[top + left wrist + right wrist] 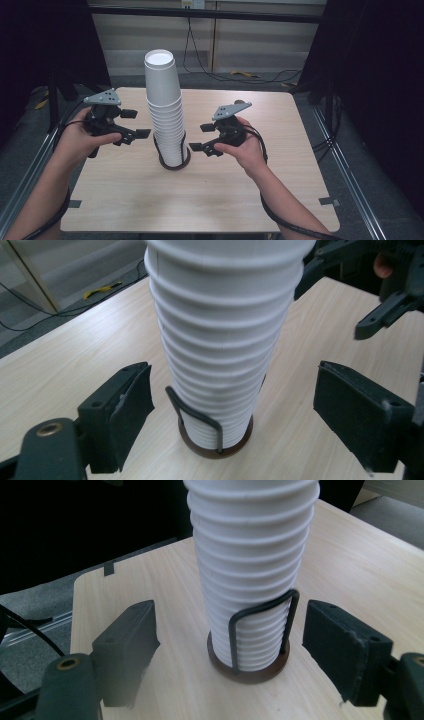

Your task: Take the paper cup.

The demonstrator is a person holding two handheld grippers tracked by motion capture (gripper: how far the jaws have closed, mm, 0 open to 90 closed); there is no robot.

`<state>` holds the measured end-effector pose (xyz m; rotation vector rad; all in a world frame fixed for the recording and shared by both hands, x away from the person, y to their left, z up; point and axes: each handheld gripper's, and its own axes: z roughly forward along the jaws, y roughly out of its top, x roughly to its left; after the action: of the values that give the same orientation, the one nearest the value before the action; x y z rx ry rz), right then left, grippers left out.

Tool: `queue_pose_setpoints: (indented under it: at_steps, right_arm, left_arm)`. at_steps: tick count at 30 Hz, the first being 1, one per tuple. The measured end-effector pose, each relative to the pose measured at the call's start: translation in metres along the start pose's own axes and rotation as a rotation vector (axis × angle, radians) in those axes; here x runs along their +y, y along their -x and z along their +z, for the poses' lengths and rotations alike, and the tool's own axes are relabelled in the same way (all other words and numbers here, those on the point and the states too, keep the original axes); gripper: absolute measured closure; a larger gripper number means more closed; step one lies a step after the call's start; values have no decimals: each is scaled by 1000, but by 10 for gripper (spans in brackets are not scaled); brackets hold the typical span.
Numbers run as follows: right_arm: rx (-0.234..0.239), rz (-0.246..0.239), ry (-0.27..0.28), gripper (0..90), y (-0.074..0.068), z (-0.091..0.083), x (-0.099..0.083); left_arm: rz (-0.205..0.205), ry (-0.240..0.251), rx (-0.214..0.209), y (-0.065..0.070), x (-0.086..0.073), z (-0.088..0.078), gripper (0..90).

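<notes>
Cups are standing stacked in a holder, both the left gripper and right gripper hovering spread, needing level approach near the rim.

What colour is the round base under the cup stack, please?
Dark brown base, clearest in the right gripper view.

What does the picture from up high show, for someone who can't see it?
A tall stack of white paper cups stands in a round wire holder on a wooden table. The left gripper and right gripper flank it, open, touching nothing.
</notes>
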<state>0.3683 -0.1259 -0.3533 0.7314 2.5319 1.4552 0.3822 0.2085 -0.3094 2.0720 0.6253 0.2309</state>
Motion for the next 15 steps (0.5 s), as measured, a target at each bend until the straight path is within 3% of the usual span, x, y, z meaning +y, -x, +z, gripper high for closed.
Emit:
queue_pose_setpoints:
  at_steps: [8, 15]
  right_arm:
    - [-4, -13, 28, 214, -4, 1, 24]
    - [-20, -8, 70, 212, -7, 7, 47]
  left_arm:
    - [-17, 15, -28, -6, 22, -5, 160]
    - [9, 23, -53, -11, 38, -3, 156]
